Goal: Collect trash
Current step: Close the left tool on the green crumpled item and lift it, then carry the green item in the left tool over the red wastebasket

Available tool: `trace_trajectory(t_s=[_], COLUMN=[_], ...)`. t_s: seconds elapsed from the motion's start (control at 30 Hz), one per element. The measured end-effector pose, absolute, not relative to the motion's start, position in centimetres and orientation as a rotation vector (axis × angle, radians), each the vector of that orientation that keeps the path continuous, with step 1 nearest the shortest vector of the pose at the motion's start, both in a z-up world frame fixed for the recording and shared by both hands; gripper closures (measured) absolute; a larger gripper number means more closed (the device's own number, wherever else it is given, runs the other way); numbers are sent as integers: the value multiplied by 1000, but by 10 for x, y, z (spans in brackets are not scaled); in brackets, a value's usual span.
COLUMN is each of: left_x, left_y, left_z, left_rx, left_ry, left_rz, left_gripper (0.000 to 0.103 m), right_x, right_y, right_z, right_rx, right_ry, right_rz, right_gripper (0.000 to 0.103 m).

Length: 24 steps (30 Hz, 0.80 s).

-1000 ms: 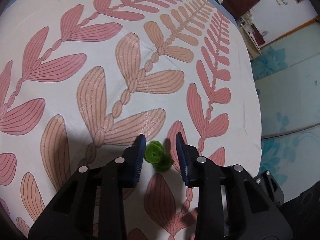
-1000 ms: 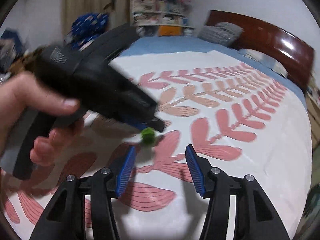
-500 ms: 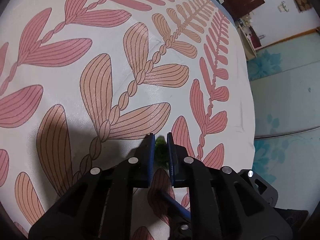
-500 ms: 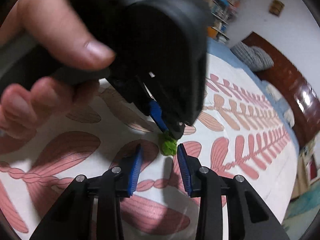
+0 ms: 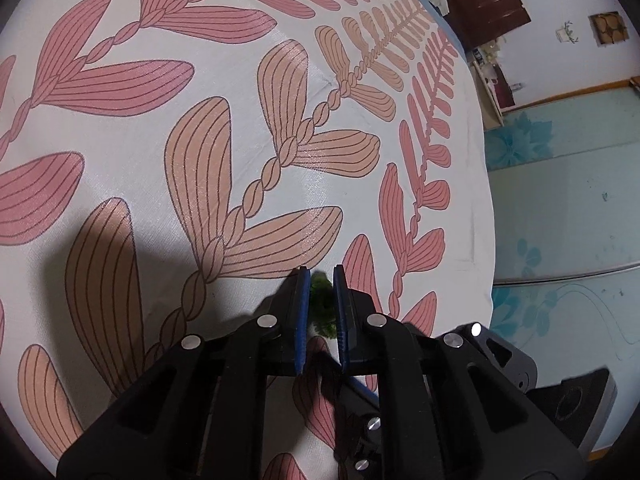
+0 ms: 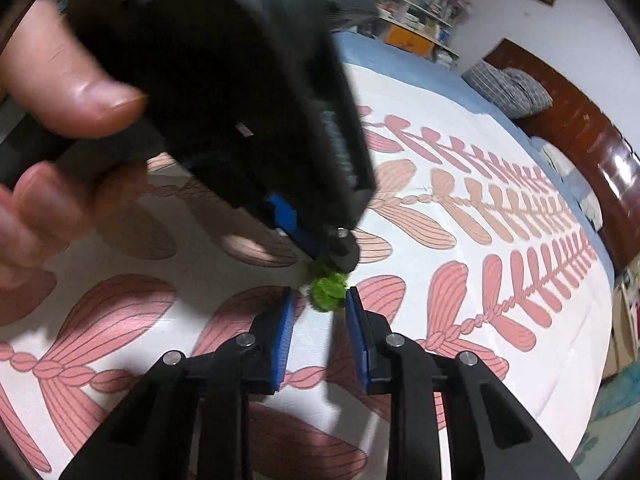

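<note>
The green scrap (image 5: 322, 304) lay on the leaf-patterned bedspread (image 5: 240, 120) of the bed, pinched between the blue pads of the left tongs (image 5: 320, 312), which were drawn narrow on it. The right tongs (image 6: 320, 320) pointed at the same scrap from the other side, their jaws closing, the scrap just past the tips. A hand (image 6: 60, 140) gripped the left tongs.

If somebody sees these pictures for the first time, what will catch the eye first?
First, the small fuzzy green clump on the leaf-patterned bedspread, pinched between the blue pads of the left gripper. Next, the right gripper, its jaws closing just below the clump, not yet pressing it.
</note>
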<state>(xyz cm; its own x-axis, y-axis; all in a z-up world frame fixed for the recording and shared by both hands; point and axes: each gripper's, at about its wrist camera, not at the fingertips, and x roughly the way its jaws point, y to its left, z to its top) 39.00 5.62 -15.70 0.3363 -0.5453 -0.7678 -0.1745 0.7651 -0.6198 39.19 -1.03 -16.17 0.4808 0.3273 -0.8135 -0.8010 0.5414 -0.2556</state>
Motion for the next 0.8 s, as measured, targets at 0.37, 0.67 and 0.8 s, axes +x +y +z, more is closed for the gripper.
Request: trace_trajectory(t_s=[0.37,0.67,0.8], left_x=[392,389,386], left_y=[52,48,46], left_z=[-160,-159,-159], left_rx=[-725,-728,-741], left_ry=[1230,1228,1233], left_rz=[-280,-296,-317], left_gripper=[95,95,95], right_x=[424,414,404], right_y=[-9,-14,-15], right_z=[-168,-164,-154], right_rx=[-672,-645,-620], right_ry=[832,818,814], right_rz=[750,743,740], right_gripper=[88,88,89])
